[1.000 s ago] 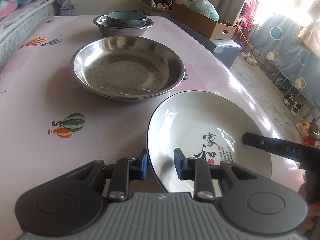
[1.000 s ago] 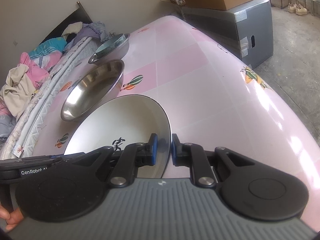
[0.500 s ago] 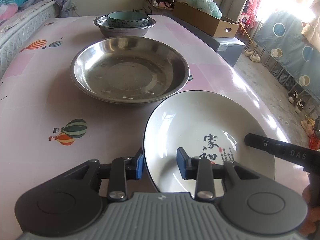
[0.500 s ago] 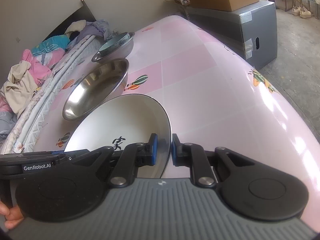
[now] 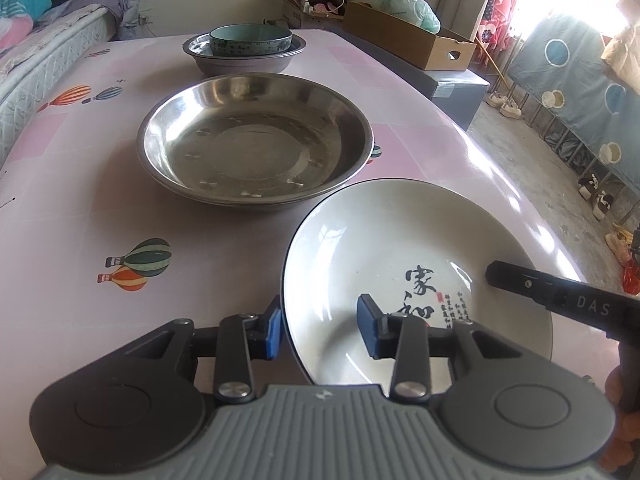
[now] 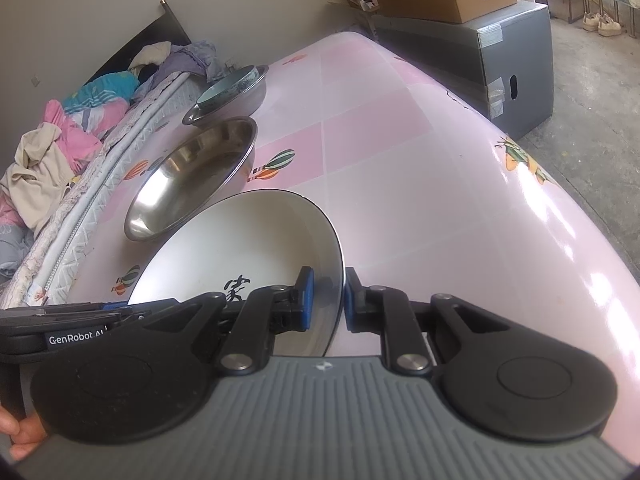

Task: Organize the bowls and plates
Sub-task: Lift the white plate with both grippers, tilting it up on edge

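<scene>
A white plate with black characters [image 5: 384, 248] is held tilted above the pink table. My right gripper [image 6: 325, 300] is shut on its right rim; the plate also shows in the right wrist view [image 6: 240, 248]. My left gripper [image 5: 320, 330] is open, its blue pads straddling the plate's left rim without pinching it. A large steel plate [image 5: 252, 136] lies on the table just beyond, also in the right wrist view [image 6: 192, 176]. Farther back a teal bowl [image 5: 250, 40] sits inside a steel bowl [image 5: 244, 62].
The pink table [image 5: 72, 184] has balloon prints. A bed with clothes [image 6: 60, 140] runs along its left side. A cardboard box [image 5: 408, 36] on a grey cabinet [image 6: 480, 48] stands to the right, then floor with shoes.
My left gripper has opened wider around the plate's left rim. The plate, held by my right gripper, has moved slightly toward the steel plate.
</scene>
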A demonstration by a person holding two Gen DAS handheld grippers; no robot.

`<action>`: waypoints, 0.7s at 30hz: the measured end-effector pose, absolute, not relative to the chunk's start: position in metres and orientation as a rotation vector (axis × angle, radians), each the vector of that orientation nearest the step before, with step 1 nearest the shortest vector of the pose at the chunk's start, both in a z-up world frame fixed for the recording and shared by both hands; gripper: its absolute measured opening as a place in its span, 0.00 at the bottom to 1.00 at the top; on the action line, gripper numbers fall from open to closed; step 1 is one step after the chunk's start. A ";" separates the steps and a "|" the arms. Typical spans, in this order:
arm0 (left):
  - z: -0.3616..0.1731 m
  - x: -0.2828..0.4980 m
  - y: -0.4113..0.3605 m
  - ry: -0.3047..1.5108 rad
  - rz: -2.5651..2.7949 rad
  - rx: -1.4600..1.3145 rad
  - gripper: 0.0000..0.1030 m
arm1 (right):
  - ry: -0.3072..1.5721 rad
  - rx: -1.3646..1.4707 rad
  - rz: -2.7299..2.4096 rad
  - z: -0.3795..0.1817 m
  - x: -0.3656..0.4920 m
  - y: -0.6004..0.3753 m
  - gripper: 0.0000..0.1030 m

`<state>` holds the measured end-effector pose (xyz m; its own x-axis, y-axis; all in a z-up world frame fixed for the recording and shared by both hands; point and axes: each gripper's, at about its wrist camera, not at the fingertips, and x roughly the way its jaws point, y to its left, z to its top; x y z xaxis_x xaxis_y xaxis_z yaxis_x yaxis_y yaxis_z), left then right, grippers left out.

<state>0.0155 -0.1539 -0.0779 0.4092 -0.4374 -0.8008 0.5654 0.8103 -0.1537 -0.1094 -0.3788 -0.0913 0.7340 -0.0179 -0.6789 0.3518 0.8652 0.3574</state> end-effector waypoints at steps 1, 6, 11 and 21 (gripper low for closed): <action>-0.078 0.016 -0.155 0.960 -0.632 0.150 0.39 | 0.723 0.484 -0.213 -0.092 -0.109 -0.377 0.16; -0.078 0.015 -0.157 0.957 -0.618 0.157 0.41 | 0.709 0.481 -0.214 -0.095 -0.111 -0.376 0.17; -0.076 0.013 -0.159 0.960 -0.591 0.165 0.40 | 0.713 0.470 -0.222 -0.093 -0.110 -0.374 0.17; -0.074 0.012 -0.157 0.962 -0.578 0.164 0.38 | 0.712 0.449 -0.229 -0.090 -0.109 -0.370 0.18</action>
<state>0.0116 -0.1571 -0.0741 0.4347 -0.3911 -0.8112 0.5326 0.8380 -0.1186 -0.1093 -0.3696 -0.0897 0.7373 -0.0512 -0.6736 0.3510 0.8810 0.3172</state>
